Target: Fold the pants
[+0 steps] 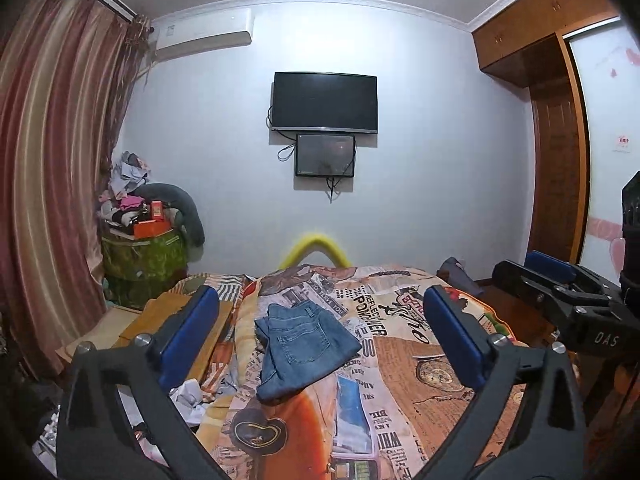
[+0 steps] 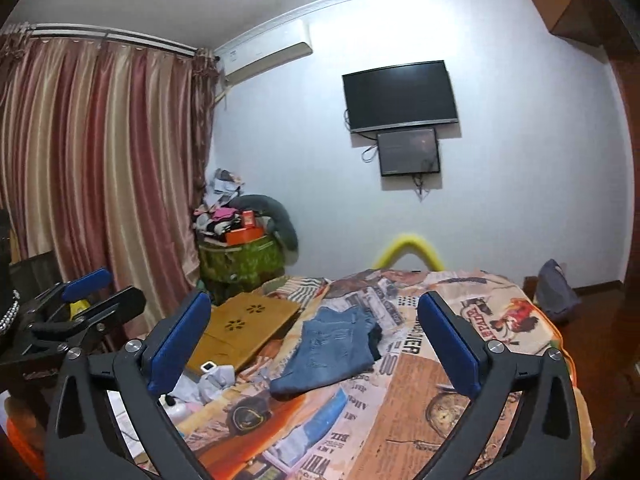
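A: What are the pants (image 1: 302, 350) lying on?

B: A bed (image 1: 420, 360), spread with a busy cover printed like old newspapers, with clocks and orange patches. The jeans lie folded into a flat bundle about the middle of it, a back pocket facing up.

A: And the claws?

B: The left claw (image 1: 320, 336) stands wide open above the near part of the bed, nothing between its blue pads (image 1: 188, 332). The right claw (image 2: 316, 340) is just as wide and just as empty. Neither touches the jeans; both hang well short of them. In the left view the right claw shows at the right edge; in the right view the left one sits at the left edge.

A: What about the room?

B: The far wall is pale, with a dark television (image 1: 324, 102) mounted on it and a smaller screen (image 1: 325, 155) just below, cables dangling. An air conditioner (image 1: 204, 34) sits high near the left corner. Striped pink and gold curtains (image 1: 56, 140) fill the left side. In the far left corner a green bin (image 1: 144, 258) carries a heap of clothes and an orange box. A wooden tray (image 2: 244, 328) lies on the bed's left side. A yellow curved thing (image 1: 316, 246) rises behind the bed's far edge. A brown wardrobe (image 1: 556, 152) stands at right.
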Demonstrator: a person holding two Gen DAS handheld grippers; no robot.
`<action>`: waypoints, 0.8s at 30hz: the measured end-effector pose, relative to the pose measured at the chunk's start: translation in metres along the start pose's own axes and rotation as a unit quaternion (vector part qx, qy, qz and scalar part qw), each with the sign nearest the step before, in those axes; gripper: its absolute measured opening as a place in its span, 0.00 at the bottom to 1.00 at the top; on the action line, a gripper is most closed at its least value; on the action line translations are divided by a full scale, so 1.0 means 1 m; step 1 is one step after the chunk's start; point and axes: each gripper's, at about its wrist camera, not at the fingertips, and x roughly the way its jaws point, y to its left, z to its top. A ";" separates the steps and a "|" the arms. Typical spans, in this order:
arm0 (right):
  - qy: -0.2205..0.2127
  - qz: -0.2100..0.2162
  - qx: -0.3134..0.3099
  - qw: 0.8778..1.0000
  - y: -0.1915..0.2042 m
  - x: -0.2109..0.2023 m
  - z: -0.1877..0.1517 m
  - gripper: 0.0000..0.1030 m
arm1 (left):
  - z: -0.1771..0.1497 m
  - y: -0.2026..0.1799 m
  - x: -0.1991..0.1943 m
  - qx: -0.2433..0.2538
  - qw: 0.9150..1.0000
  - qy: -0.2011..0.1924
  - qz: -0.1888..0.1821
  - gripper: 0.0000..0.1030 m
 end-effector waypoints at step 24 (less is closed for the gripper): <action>0.009 -0.003 -0.012 1.000 0.005 -0.008 -0.006 1.00 | -0.007 0.005 0.014 -0.017 1.000 0.015 0.006 1.00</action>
